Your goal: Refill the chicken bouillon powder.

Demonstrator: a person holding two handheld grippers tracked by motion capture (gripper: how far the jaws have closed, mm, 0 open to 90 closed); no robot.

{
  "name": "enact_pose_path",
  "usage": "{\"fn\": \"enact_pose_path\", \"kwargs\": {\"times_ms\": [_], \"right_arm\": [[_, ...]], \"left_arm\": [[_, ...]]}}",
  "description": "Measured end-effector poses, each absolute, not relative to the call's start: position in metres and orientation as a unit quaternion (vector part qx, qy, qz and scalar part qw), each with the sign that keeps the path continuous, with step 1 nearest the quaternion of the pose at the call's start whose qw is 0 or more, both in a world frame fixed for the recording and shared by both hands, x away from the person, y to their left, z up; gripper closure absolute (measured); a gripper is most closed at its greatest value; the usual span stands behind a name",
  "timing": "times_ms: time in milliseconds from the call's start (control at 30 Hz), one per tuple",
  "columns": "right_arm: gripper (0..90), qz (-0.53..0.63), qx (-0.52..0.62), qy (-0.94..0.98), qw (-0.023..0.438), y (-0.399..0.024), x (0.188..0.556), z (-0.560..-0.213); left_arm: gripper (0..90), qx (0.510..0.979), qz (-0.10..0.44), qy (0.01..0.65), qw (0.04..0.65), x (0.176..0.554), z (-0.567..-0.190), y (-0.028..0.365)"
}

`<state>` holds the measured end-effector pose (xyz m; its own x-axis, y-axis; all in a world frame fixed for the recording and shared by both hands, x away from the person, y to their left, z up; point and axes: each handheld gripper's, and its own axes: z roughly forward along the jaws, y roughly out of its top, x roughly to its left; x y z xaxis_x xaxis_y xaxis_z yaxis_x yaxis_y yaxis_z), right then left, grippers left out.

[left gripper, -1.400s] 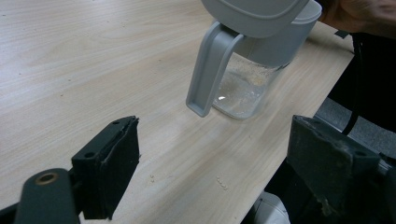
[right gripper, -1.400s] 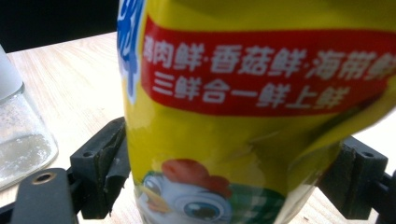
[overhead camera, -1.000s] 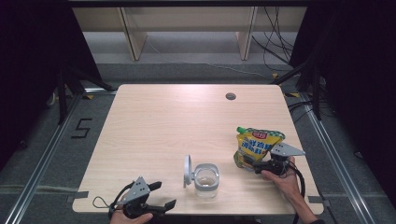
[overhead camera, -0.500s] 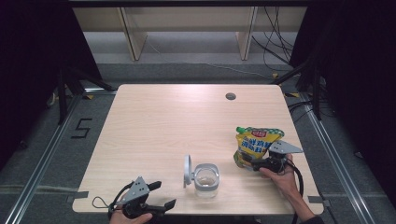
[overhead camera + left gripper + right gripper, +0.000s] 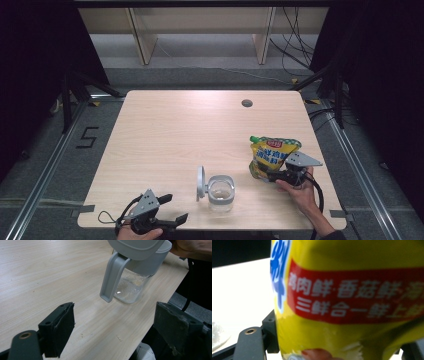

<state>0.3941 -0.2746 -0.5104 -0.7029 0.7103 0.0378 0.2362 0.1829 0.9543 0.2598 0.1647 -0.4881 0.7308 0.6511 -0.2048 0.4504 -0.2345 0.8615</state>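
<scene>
Lab or recording room, pale wood surface point(image 5: 190, 130) with cable hole point(image 5: 247, 103), grey carpet floor with metal rails point(image 5: 45, 170), taped number five point(image 5: 86, 137), loose cables point(image 5: 295, 45), dark curtained sides, bare shelving behind

In the right gripper view the yellow pouch point(image 5: 352, 300) is pressed so close to the lens that its print is blurred, and its top, bottom and right side are cut off by the frame. The right jaw is almost wholly hidden behind the pouch, so whether the pads press on it cannot be told. In the left gripper view the jar point(image 5: 136, 277) is cut off at the top edge, and its lid is seen only in part. In the high view the lettering on the pouch is too small to be read.
</scene>
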Motion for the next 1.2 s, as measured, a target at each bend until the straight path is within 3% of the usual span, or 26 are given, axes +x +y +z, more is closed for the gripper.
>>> {"fn": "enact_pose_path", "kwargs": {"times_ms": [233, 700, 1200], "right_arm": [[26.3, 0.522, 0.305, 0.759, 0.241, -0.273, 0.383, -0.502], [26.8, 0.432, 0.182, 0.800, 0.375, -0.261, 0.349, -0.471], [27.1, 0.322, 0.058, 0.820, 0.469, -0.235, 0.312, -0.461]], "left_arm": [[16.5, 0.781, 0.101, 0.346, 0.511, 0.260, -0.487, 0.166], [16.5, 0.773, 0.099, 0.360, 0.513, 0.259, -0.488, 0.166], [16.4, 0.779, 0.101, 0.358, 0.505, 0.260, -0.489, 0.165]]}}
